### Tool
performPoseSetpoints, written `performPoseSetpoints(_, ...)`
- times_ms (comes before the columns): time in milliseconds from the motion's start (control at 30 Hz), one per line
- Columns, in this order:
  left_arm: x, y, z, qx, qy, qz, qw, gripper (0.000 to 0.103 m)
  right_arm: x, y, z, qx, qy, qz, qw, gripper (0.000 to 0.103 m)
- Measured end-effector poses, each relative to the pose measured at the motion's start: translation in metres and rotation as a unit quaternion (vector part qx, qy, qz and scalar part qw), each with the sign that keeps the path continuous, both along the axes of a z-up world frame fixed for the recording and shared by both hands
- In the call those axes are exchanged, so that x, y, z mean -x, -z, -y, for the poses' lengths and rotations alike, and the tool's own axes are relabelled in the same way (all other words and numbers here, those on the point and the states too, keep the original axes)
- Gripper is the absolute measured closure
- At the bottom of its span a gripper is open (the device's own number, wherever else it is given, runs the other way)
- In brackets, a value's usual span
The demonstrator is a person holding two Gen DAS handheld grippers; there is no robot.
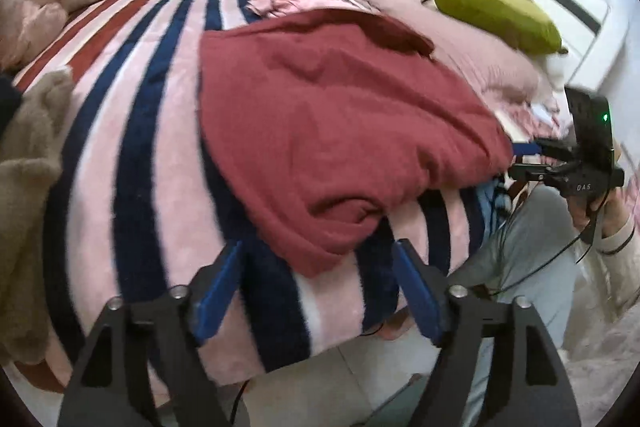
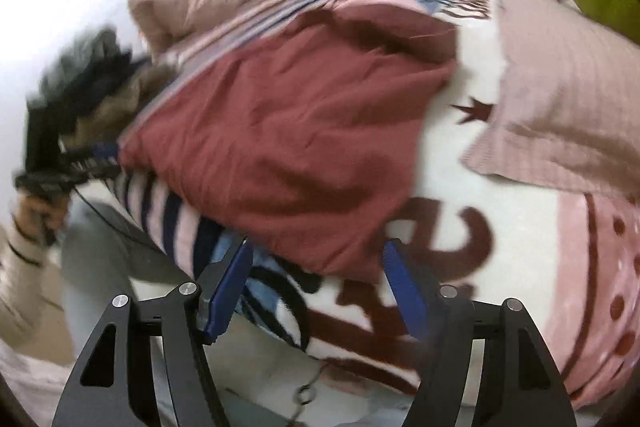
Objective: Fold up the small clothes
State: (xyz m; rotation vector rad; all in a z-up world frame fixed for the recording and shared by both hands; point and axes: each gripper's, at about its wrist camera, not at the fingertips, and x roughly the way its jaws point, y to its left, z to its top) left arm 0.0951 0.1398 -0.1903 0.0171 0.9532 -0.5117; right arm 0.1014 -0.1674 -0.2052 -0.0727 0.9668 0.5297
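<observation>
Flat, red garment (image 1: 340,131) lengthwise along the striped blanket (image 1: 160,147), both tongs wide apart, empty.

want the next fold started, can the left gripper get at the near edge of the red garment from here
Probably yes: the left gripper is open, and the red garment has its near edge just ahead of the fingers with nothing lying between.

We look in low from the bed's near edge: our left view faces right-forward, our right view left-forward, both close over the red garment (image 1: 340,115) (image 2: 288,131).
</observation>
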Motion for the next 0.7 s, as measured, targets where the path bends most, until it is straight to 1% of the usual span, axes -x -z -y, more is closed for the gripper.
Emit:
performPoseSetpoints(67, -0.006, 0.006, 0.014, -0.006, -0.005, 0.003, 1.0000, 0.030, -0.001, 0.005, -0.021, 0.026, -0.009, 0.019, 0.999, 0.029)
performPoseSetpoints(100, -0.008, 0.006, 0.019, -0.012, -0.010, 0.011, 0.9998, 0.033, -0.001, 0.005, -0.031, 0.037, -0.014, 0.035, 0.999, 0.030)
performPoseSetpoints(133, -0.010, 0.005, 0.024, -0.018, -0.015, 0.018, 0.9996, 0.047, -0.001, 0.005, -0.039, 0.050, -0.015, 0.053, 0.997, 0.033)
performPoseSetpoints(167, -0.011, 0.003, 0.026, -0.025, -0.019, 0.024, 0.9992, 0.057, -0.001, 0.004, -0.045, 0.064, -0.008, 0.068, 0.996, 0.038)
performPoseSetpoints(200, -0.012, 0.002, 0.027, -0.031, -0.025, 0.029, 0.9988, 0.076, -0.001, 0.005, -0.046, 0.074, -0.002, 0.076, 0.994, 0.059)
performPoseSetpoints(233, -0.014, -0.001, 0.025, -0.031, -0.029, 0.031, 0.9986, 0.085, -0.002, 0.003, -0.046, 0.077, 0.003, 0.082, 0.994, 0.083)
performPoseSetpoints(267, -0.013, -0.004, 0.021, -0.025, -0.031, 0.034, 0.9986, 0.087, -0.003, -0.001, -0.042, 0.071, 0.008, 0.087, 0.994, 0.092)
performPoseSetpoints(300, -0.011, -0.006, 0.017, -0.023, -0.035, 0.037, 0.9984, 0.089, -0.005, -0.006, -0.037, 0.063, 0.019, 0.094, 0.993, 0.093)
performPoseSetpoints(367, -0.005, -0.011, 0.008, -0.034, -0.036, 0.042, 0.9979, 0.090, -0.004, -0.016, -0.026, 0.057, 0.031, 0.098, 0.993, 0.095)
performPoseSetpoints(400, -0.001, -0.014, 0.003, -0.041, -0.037, 0.048, 0.9973, 0.091, -0.002, -0.021, -0.017, 0.053, 0.036, 0.096, 0.993, 0.095)
performPoseSetpoints(433, 0.004, -0.015, -0.005, -0.040, -0.038, 0.044, 0.9975, 0.093, 0.001, -0.024, -0.009, 0.051, 0.040, 0.093, 0.994, 0.095)
performPoseSetpoints(500, 0.009, -0.011, -0.013, -0.027, -0.041, 0.026, 0.9984, 0.099, 0.005, -0.024, 0.001, 0.044, 0.044, 0.073, 0.995, 0.095)
performPoseSetpoints(533, 0.010, -0.008, -0.015, -0.030, -0.043, 0.021, 0.9984, 0.102, 0.007, -0.022, 0.008, 0.039, 0.043, 0.059, 0.997, 0.095)
performPoseSetpoints(567, 0.013, -0.002, -0.017, -0.045, -0.045, 0.014, 0.9979, 0.102, 0.009, -0.015, 0.008, 0.031, 0.034, 0.036, 0.998, 0.095)
performPoseSetpoints(600, 0.015, 0.003, -0.018, -0.052, -0.045, 0.012, 0.9976, 0.101, 0.011, -0.010, 0.006, 0.026, 0.025, 0.022, 0.999, 0.095)
performPoseSetpoints(633, 0.017, 0.007, -0.021, -0.046, -0.040, 0.003, 0.9981, 0.100, 0.013, -0.006, 0.005, 0.023, 0.017, 0.013, 1.000, 0.092)
performPoseSetpoints(667, 0.018, 0.008, -0.023, -0.033, -0.039, -0.002, 0.9987, 0.096, 0.014, -0.003, 0.004, 0.028, 0.008, 0.007, 1.000, 0.088)
performPoseSetpoints(700, 0.019, 0.006, -0.025, -0.024, -0.038, -0.005, 0.9990, 0.079, 0.015, -0.004, 0.002, 0.038, 0.003, 0.009, 0.999, 0.082)
